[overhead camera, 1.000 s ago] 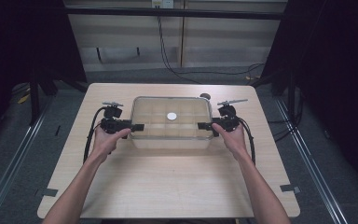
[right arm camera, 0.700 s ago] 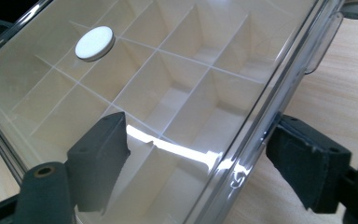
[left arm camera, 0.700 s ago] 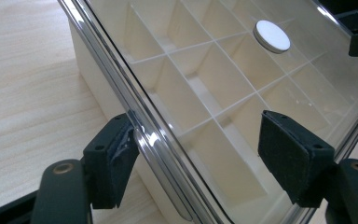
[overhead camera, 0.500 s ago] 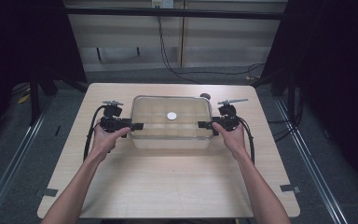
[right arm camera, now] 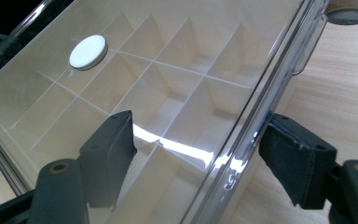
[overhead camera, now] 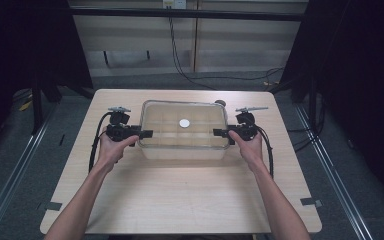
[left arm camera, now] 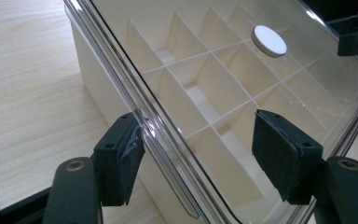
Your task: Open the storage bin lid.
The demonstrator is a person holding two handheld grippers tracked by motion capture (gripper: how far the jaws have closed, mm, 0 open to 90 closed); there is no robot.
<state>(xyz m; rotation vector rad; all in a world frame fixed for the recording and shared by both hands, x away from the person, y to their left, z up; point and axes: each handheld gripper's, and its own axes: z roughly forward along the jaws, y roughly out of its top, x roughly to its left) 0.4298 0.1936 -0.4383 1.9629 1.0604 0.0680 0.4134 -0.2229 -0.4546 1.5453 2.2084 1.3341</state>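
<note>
Little has shifted since the earlier frame: both grippers remain at the box's ends. The left gripper [left arm camera: 198,156] has its jaws spread wide astride the rim of the clear lid [left arm camera: 242,74], one pad touching the edge; the right gripper [right arm camera: 200,158] straddles the opposite rim likewise, pinching nothing. The compartment box [overhead camera: 183,131] sits mid-table [overhead camera: 180,200], toward the far side (a white knob [overhead camera: 184,123] marks the lid's centre). Judged step: bracing to lift the lid; next, both pairs must close evenly.
</note>
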